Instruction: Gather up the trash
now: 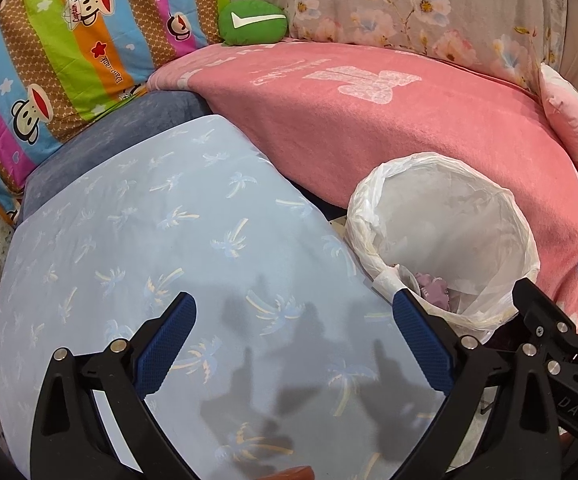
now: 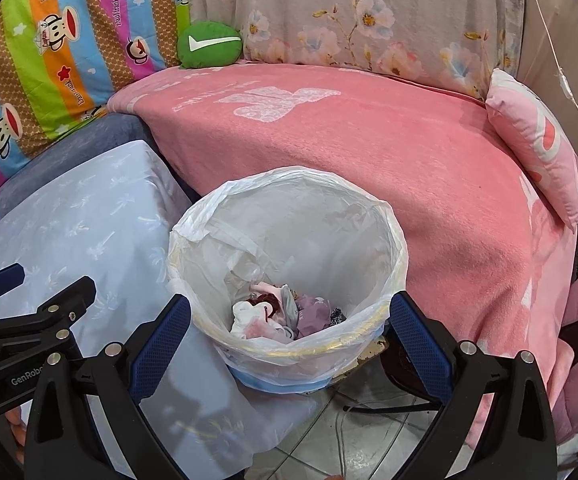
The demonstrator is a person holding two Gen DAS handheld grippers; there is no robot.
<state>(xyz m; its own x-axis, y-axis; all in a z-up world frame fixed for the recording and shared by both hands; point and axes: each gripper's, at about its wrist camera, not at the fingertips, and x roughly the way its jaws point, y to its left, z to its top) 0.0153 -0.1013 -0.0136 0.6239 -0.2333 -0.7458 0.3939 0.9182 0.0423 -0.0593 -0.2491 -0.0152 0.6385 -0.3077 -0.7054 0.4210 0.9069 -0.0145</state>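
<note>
The bin (image 2: pixel 289 264), lined with a white bag and holding crumpled trash (image 2: pixel 289 314), stands between a pale blue cushion (image 1: pixel 161 240) and a pink blanket (image 2: pixel 389 152). The left gripper (image 1: pixel 293 344) hangs wide open and empty over the cushion. The right gripper (image 2: pixel 289 336), equally open and empty, hovers above the bin.

Trash (image 2: pixel 289 314) in bin (image 2: pixel 399 240), (perhaps touching) table (image 2: pixel 89 216) left

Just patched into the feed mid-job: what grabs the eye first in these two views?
The white-lined trash bin dominates the right wrist view, sitting between the pale blue palm-print cover and the pink blanket, with crumpled trash at its bottom. Behind, a green cushion sits beside the bright striped monkey-print bedding. Both the left gripper and right gripper hang open, holding nothing.
</note>
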